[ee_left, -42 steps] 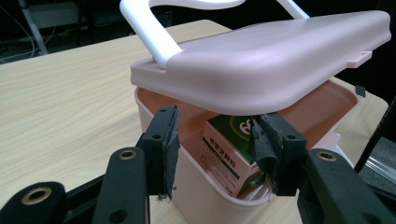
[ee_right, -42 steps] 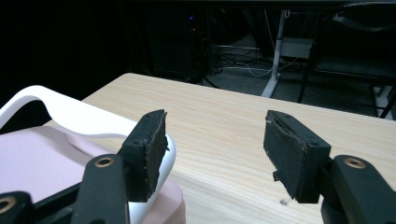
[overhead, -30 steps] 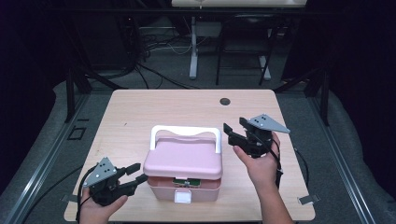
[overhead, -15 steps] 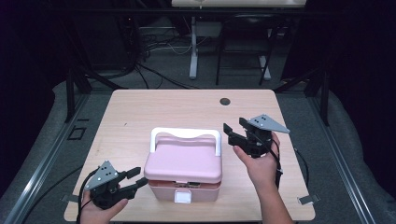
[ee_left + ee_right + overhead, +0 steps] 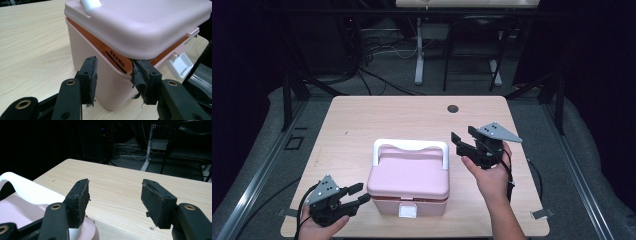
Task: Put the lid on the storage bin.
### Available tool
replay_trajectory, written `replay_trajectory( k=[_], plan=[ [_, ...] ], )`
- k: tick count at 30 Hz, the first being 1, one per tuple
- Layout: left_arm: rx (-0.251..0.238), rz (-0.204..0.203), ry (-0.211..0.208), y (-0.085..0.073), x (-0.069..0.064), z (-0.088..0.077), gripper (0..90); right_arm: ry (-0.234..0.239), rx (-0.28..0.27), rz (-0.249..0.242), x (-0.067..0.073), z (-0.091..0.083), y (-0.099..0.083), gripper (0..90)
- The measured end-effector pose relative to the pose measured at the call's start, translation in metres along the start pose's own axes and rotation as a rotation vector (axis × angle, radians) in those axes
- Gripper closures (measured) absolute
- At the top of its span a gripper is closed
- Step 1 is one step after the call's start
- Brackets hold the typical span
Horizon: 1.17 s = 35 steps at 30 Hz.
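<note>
From the high view, the pink box [image 5: 408, 182] stood at the near edge of the table [image 5: 362, 120], my left gripper [image 5: 357, 194] just beside its left front corner with jaws wide and holding nothing, and my right gripper [image 5: 464, 140] hung released beside its white handle [image 5: 410, 145]. In the left gripper view, my left jaws had just been closing a little with the box corner [image 5: 110, 82] between them, the pads not yet pressing, under the slightly raised lid [image 5: 150, 22]. In the right gripper view, the jaws stood apart over the bare wood past the handle [image 5: 22, 188]; I judged that a pinch on that rounded corner could slip and push the box off the near edge.
</note>
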<state>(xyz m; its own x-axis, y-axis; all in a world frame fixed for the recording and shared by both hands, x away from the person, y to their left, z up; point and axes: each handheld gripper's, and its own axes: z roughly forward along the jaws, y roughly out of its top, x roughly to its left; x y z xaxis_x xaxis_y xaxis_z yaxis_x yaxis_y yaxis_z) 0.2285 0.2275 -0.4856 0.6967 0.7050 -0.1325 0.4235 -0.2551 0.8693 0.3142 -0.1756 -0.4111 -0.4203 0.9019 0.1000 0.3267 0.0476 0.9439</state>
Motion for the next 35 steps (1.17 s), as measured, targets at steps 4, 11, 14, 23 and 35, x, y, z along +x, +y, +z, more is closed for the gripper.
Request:
replay_trajectory(
  k=[4,11,14,23,35],
  plan=[
    [0.009,-0.005,0.003,-0.002,0.0,0.0,55.0,0.0,-0.004,-0.002,0.0,-0.001,0.0,38.9],
    [0.018,-0.012,0.001,-0.006,0.002,0.0,55.1,0.0,-0.001,-0.002,0.0,0.0,0.0,38.9],
    [0.024,-0.015,0.008,-0.008,0.002,0.0,55.2,0.003,-0.002,-0.003,0.0,0.0,0.0,39.0],
    [0.025,-0.033,0.034,-0.013,0.01,-0.001,56.1,0.0,-0.01,-0.001,-0.001,-0.002,0.001,39.0],
    [0.005,-0.052,0.048,-0.013,0.016,-0.002,55.7,-0.006,-0.014,0.001,-0.002,-0.003,0.001,39.0]
  ],
)
